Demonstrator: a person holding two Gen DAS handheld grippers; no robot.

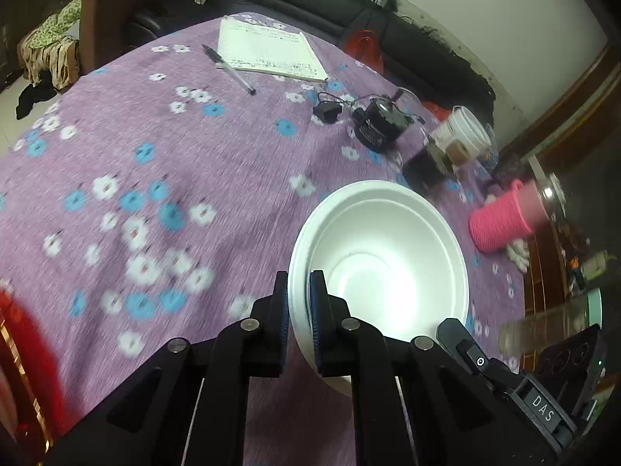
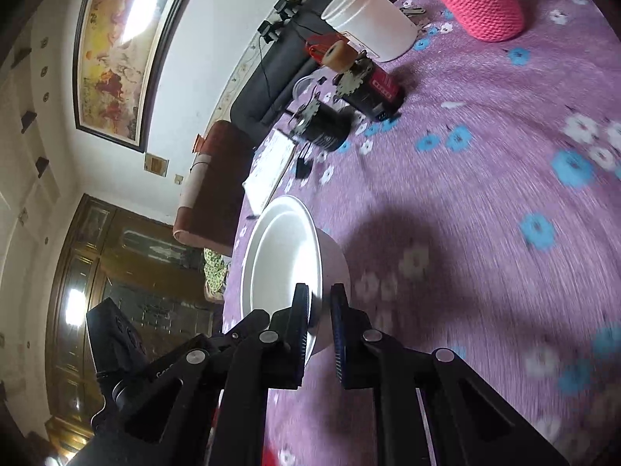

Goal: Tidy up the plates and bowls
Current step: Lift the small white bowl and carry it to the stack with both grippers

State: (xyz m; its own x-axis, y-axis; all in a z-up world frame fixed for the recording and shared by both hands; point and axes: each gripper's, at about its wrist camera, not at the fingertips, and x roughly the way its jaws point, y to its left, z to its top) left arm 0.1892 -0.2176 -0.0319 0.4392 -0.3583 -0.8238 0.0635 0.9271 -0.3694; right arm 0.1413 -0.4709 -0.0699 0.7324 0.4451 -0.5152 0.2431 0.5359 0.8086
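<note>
My left gripper (image 1: 299,303) sits nearest the lens, its black fingers pinched on the rim of a white foam bowl (image 1: 382,256): one pad inside the wall, one outside. The bowl looks lifted clear of the purple flowered tablecloth (image 1: 174,178) and tips slightly toward me.

My right gripper (image 2: 320,312) also straddles the rim of a white foam bowl (image 2: 287,252), one finger inside and one outside. The inner pad touches the wall; a gap shows beside the outer pad, so I cannot tell whether this grip is firm. Whether both views show one bowl or two, I cannot say. A dark shadow falls on the cloth beside it.

Farther out: a pink knitted cylinder (image 1: 500,217), a white plastic jar (image 1: 464,132), a black round device with wires (image 1: 378,122), a ballpoint pen (image 1: 229,70) and a lined paper pad (image 1: 268,48).

Step in hand, as I judge it: carrying a bowl, mid-transfer. No plates or stack in view. The next move calls for finding a stacking spot, levelling the bowl, lowering it squarely, then letting go gently since thin foam crushes easily.
</note>
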